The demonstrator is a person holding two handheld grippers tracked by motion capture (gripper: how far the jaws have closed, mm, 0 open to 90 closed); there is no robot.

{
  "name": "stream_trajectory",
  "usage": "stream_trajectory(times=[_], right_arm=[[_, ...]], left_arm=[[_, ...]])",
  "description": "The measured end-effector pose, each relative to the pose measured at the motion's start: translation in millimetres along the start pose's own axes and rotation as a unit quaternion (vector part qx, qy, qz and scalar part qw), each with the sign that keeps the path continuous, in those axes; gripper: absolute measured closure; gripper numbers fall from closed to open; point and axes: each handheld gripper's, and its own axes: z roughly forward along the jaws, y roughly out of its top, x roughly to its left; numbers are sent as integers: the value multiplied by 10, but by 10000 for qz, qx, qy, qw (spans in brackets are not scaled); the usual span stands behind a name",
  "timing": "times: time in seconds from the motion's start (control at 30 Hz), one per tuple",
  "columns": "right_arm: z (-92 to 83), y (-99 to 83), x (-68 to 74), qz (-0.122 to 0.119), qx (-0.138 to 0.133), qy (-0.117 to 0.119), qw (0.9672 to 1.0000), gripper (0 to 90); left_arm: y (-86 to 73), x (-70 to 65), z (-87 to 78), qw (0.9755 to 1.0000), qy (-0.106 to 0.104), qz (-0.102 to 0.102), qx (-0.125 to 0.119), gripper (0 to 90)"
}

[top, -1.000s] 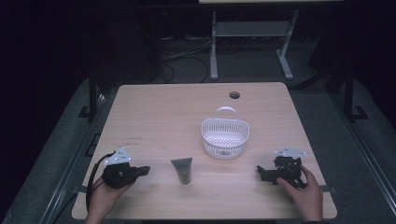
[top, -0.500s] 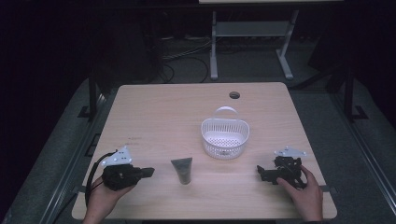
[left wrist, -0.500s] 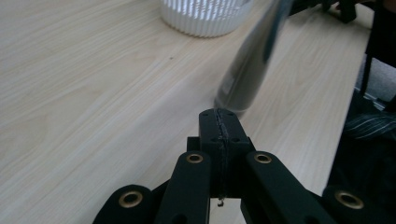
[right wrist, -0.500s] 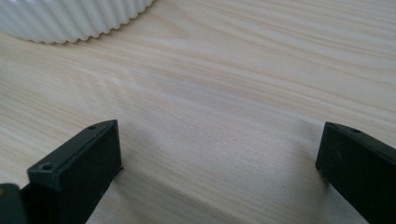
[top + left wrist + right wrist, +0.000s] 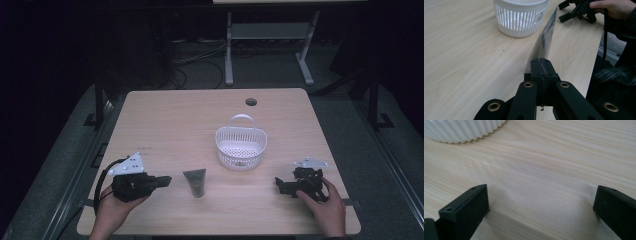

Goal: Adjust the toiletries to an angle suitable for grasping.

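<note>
A dark grey tube stands on its cap near the front middle of the wooden table. My left gripper is held just left of it, jaws shut together with nothing between them, tips pointing at the tube. In the left gripper view the shut left gripper sits in front of the tube, seen edge-on. A white slotted basket sits behind and to the right of the tube. My right gripper rests at the front right, open, and in its own view the right gripper spans bare wood.
The basket is empty, with its handle at the far side; its wall lies just beyond the right gripper. A round cable hole is near the table's far edge. A desk frame stands on the dark floor behind.
My left gripper has lifted a little off the table and edged right toward the tube. The right gripper, tube and basket have stayed put.
</note>
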Motion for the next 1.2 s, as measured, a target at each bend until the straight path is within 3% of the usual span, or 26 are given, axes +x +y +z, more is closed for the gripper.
stream_trajectory(times=[0.57,1.2], right_arm=[[0,0,0,2,1,0,10000,0],[0,0,0,1,0,0,10000,0]], left_arm=[[178,-53,104,9997,-137,199,-73,897],[218,-26,206,9997,-145,179,-21,897]])
